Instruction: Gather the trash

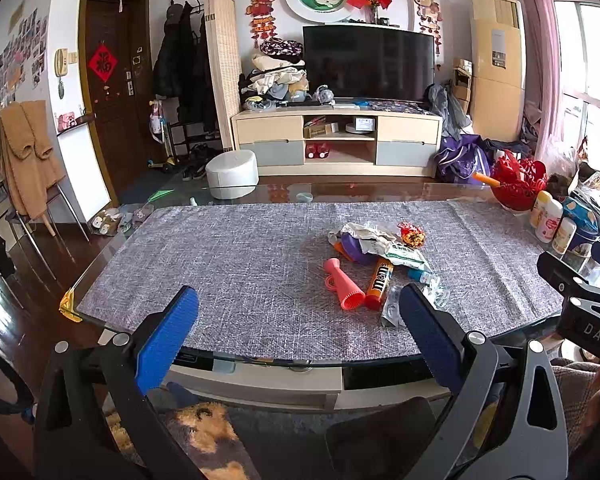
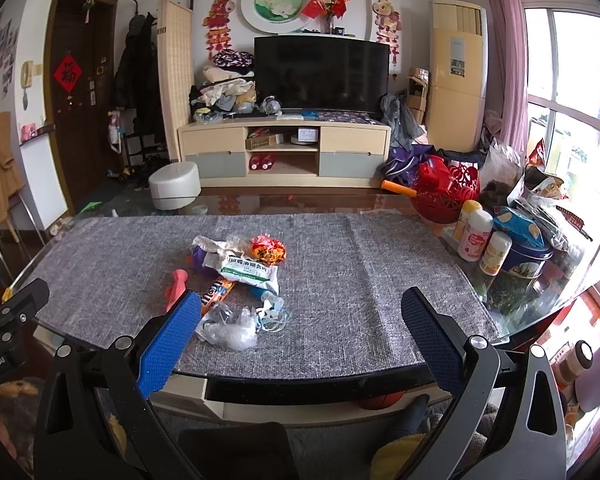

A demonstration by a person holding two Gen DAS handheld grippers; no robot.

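A heap of trash lies on the grey cloth of the glass table point(image 1: 260, 356): an orange M&M's tube point(image 1: 380, 282) point(image 2: 216, 294), a pink cone point(image 1: 340, 284) point(image 2: 175, 284), a white and green packet point(image 1: 404, 254) point(image 2: 248, 270), a red and yellow wrapper point(image 1: 412, 235) point(image 2: 268, 250), crumpled clear plastic point(image 1: 392, 308) point(image 2: 232, 330). My left gripper point(image 1: 296, 300) is open at the near table edge, left of the heap. My right gripper point(image 2: 300, 304) is open too, with the plastic by its left finger point(image 2: 172, 340). Neither holds anything.
Bottles point(image 2: 476, 236), a blue tin point(image 2: 524, 260), a red basket point(image 2: 448, 192) and bags crowd the table's right end. A TV cabinet point(image 1: 336, 140) stands behind, a white stool point(image 1: 232, 174) before it. A chair with a tan coat point(image 1: 24, 160) is at the left.
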